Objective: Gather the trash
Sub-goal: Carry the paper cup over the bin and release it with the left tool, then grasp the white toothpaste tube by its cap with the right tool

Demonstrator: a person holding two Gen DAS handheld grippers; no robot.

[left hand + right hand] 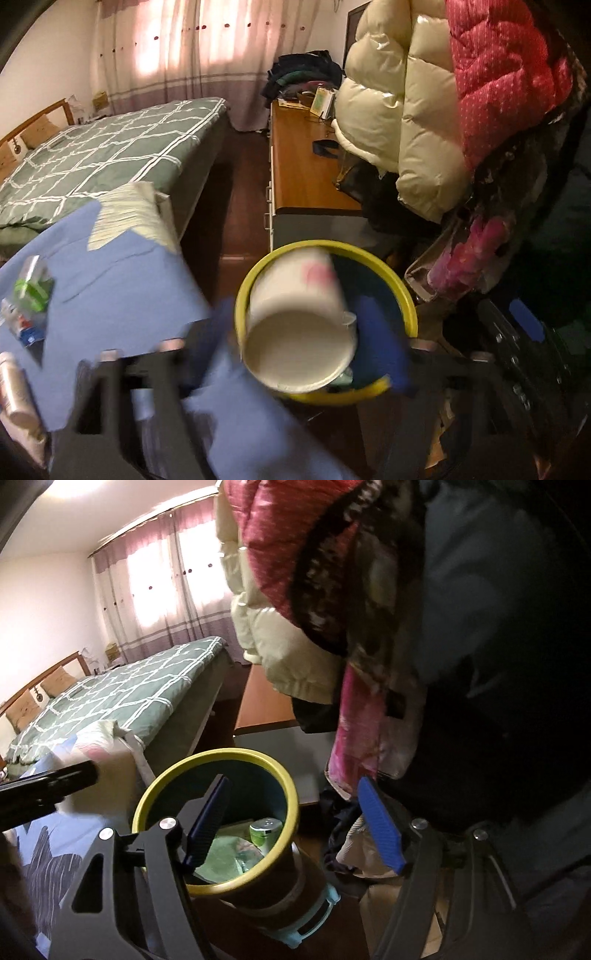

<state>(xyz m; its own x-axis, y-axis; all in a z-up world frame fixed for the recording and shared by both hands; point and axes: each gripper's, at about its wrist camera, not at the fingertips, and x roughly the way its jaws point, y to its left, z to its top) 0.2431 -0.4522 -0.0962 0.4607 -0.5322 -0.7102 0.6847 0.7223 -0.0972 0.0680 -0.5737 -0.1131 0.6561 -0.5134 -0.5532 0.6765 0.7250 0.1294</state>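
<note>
White paper cup clamped in left claw, tilted, base toward camera, mouth pointing forward-down over yellow-rimmed bin; directly above opening. Right claw spread apart, empty, beside bin. More trash on blue-covered table.

The cup and left gripper were motion-blurred, so its grip could not be judged. The cup hid much of the bin interior.
</note>
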